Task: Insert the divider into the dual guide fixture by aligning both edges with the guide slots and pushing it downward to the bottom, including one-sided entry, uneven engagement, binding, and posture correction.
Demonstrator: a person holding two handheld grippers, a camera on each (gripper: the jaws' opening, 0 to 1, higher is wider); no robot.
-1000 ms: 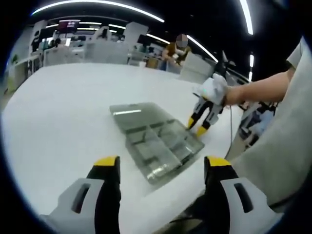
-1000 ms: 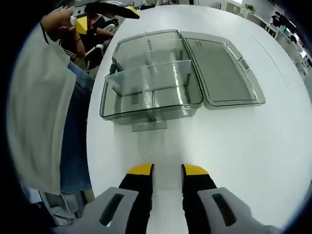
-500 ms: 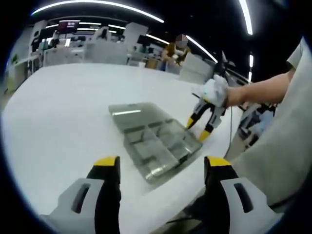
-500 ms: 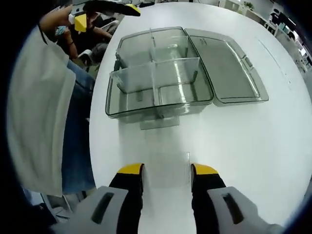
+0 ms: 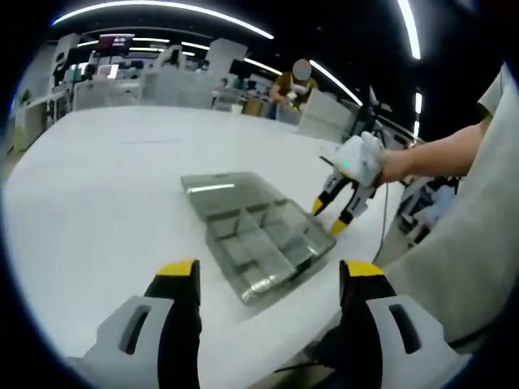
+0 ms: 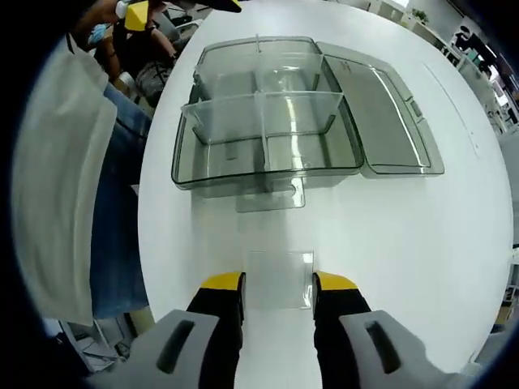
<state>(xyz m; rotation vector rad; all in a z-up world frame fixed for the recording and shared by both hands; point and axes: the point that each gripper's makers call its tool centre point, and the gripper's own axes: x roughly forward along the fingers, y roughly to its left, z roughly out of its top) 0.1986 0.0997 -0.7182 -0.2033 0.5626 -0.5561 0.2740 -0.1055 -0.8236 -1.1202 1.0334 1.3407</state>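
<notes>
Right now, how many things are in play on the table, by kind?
Clear compartment box with open lid: 1
Loose clear dividers: 2, one between the right hand-held gripper jaws, one by the box
Hand-held grippers: 2, including left
Total: 5

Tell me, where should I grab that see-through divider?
Probably at its near end, pinched across its two side edges, coming from the side away from the box. The divider is a thin clear sheet sitting between the right gripper's jaws, with its far end free.
</notes>
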